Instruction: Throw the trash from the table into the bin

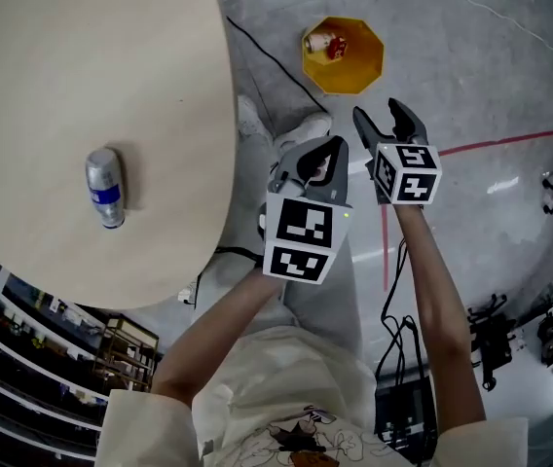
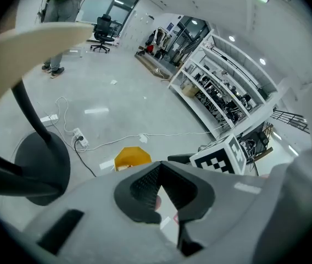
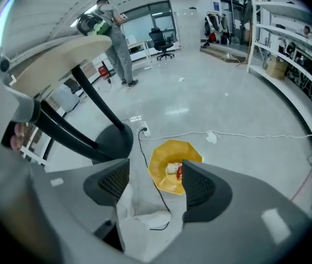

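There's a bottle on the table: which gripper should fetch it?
Left, probably. The left gripper sits nearer the table edge and the bottle; the right gripper hangs farther out, toward the bin. The left's jaws are shut, so open them first.

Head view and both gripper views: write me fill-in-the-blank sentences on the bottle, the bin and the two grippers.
The plastic bottle lies on its side on the ___.
The bin, standing on the floor, is coloured ___.
The right gripper is ___, with nothing between its jaws.
The left gripper is ___, its jaw tips meeting.
Missing words: table; yellow; open; shut.
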`<state>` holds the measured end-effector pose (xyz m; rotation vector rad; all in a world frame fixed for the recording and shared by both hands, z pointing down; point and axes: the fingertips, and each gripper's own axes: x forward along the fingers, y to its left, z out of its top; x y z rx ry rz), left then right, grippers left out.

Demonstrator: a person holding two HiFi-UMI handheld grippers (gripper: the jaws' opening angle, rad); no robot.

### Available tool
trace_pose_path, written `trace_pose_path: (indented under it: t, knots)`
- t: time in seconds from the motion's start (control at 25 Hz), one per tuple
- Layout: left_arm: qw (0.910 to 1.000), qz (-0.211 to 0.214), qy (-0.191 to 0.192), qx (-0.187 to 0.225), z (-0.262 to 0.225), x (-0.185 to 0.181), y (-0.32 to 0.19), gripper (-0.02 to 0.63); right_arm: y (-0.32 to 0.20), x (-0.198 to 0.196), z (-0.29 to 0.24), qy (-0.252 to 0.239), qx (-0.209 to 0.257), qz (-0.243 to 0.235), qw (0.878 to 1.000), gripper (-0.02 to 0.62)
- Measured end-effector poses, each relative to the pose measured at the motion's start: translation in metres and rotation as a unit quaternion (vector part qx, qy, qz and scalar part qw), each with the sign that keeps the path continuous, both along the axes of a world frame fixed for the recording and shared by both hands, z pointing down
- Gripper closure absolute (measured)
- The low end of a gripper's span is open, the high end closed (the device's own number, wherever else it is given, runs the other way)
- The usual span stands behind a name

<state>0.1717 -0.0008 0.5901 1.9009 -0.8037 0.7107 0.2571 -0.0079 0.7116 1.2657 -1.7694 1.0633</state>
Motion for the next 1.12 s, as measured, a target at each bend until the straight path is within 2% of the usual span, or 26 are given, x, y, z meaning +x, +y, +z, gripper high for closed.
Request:
trace_pose_path:
  t: [0.2,0.4,0.52,0.68,0.88,1.12]
  knots:
    - [0.9999,-0.007,-0.003,0.015,-0.042,-0.015,-0.002,0.603,-0.016,-0.022,-0.074,-0.023,0.044,0.006,0.999,0.293]
    - [0.9995,-0.021,-0.002,0.024,-0.074,-0.034,-0.006,0.601,-0.026,-0.05,-0.137,-0.072,0.067,0.024,0.995,0.298]
    - [0.9993,-0.03,0.014,0.019,-0.094,-0.046,-0.005,0.603,-0.024,-0.067,-0.165,-0.063,0.078,0.011,0.995,0.298]
    - [0.998,-0.048,0.035,0.022,-0.128,-0.071,0.0,0.603,-0.015,-0.09,-0.202,-0.045,0.077,-0.031,0.996,0.31]
    - [0.9954,-0.077,0.039,0.04,-0.165,-0.118,-0.002,0.603,-0.012,-0.135,-0.26,-0.04,0.09,-0.118,0.988,0.304]
    - [0.9836,-0.162,0.053,0.059,-0.215,-0.187,-0.008,0.603,-0.008,-0.201,-0.322,-0.049,0.111,-0.19,0.974,0.302]
